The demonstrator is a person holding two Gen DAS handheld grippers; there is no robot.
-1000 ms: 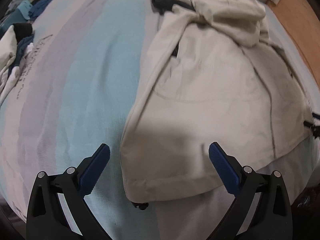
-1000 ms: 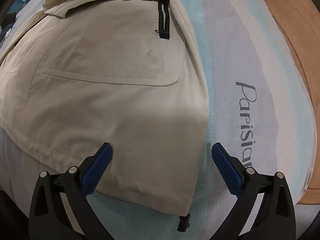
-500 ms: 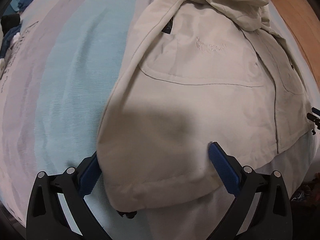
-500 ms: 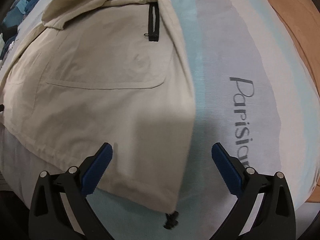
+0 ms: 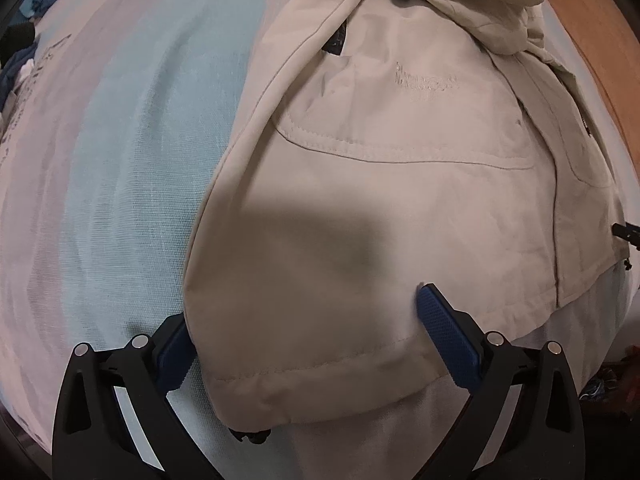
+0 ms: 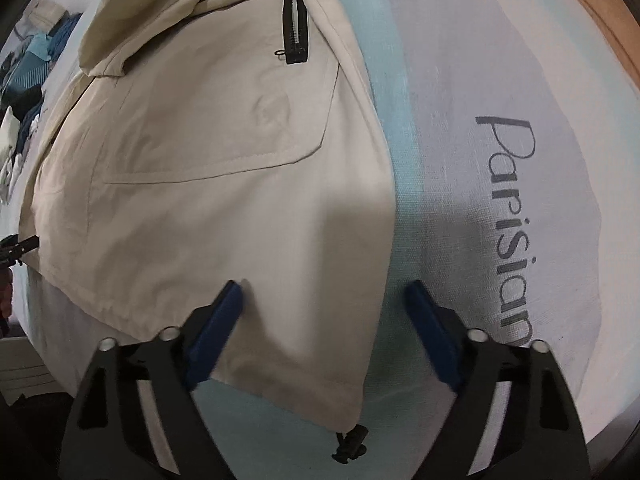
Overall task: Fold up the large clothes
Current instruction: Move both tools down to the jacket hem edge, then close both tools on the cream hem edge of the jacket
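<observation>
A large beige jacket lies front up on a striped bedsheet. It also shows in the right wrist view, with a black pocket zipper. My left gripper is open and straddles the jacket's bottom left hem corner; its left finger is partly hidden under the cloth. My right gripper is open, its jaws narrowed, and straddles the bottom right hem corner. A black drawstring toggle hangs at that corner.
The sheet has blue, grey and white stripes and the printed word "Parisian". A pile of blue and white clothes lies at the far left. A wooden floor shows beyond the bed's right edge.
Both grippers have moved forward and down onto the jacket's hem corners. The left finger has slid under the cloth edge. The right gripper's jaws have started to narrow.
</observation>
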